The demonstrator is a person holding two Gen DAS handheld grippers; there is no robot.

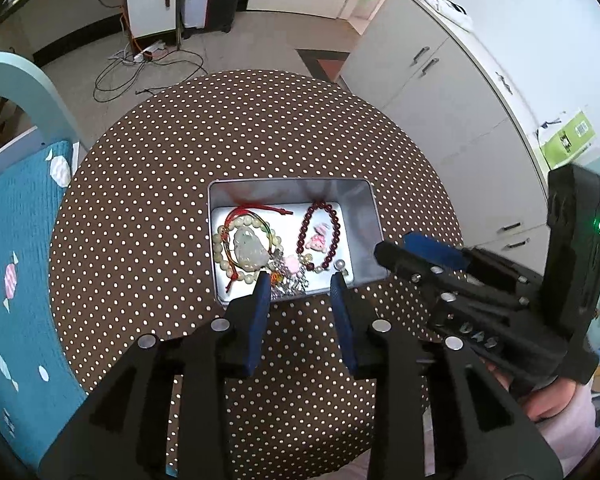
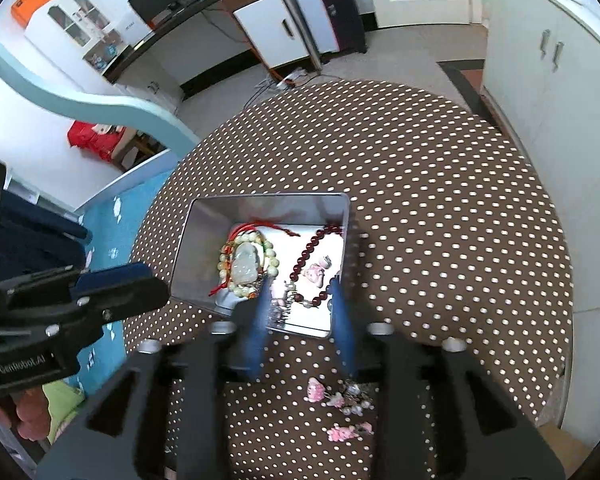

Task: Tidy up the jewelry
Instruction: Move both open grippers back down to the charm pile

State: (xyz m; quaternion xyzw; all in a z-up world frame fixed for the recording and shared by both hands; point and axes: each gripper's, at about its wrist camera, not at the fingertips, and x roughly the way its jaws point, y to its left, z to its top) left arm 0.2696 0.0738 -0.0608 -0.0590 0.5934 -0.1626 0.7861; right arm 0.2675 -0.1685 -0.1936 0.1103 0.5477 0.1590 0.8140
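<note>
I see the silver tin [image 1: 292, 188] on the round dotted table [image 1: 180, 152], and most of the jewelry lies inside it. At its left side lies the pale bead bracelet [image 1: 225, 256] with a red cord [image 1: 260, 210] and a pale green pendant [image 1: 249, 249] on top. At its right side lies the dark red bead bracelet [image 1: 320, 236] around some small pink charms [image 1: 318, 238]. My left gripper [image 1: 300, 280] is over the near edge of the tin with its blue fingers apart and nothing between the pads; they hide part of a small silvery heap which I cannot identify. My right gripper [image 2: 300, 292] is also over the near edge, fingers apart and not clamped on anything, but they are blurred, so I cannot tell if the tips touch the jewelry. In the right wrist view some pink pieces [image 2: 336, 400] lie on the table outside the tin, between the gripper's arms; they are small and blurred, and I cannot say what they are.
</note>
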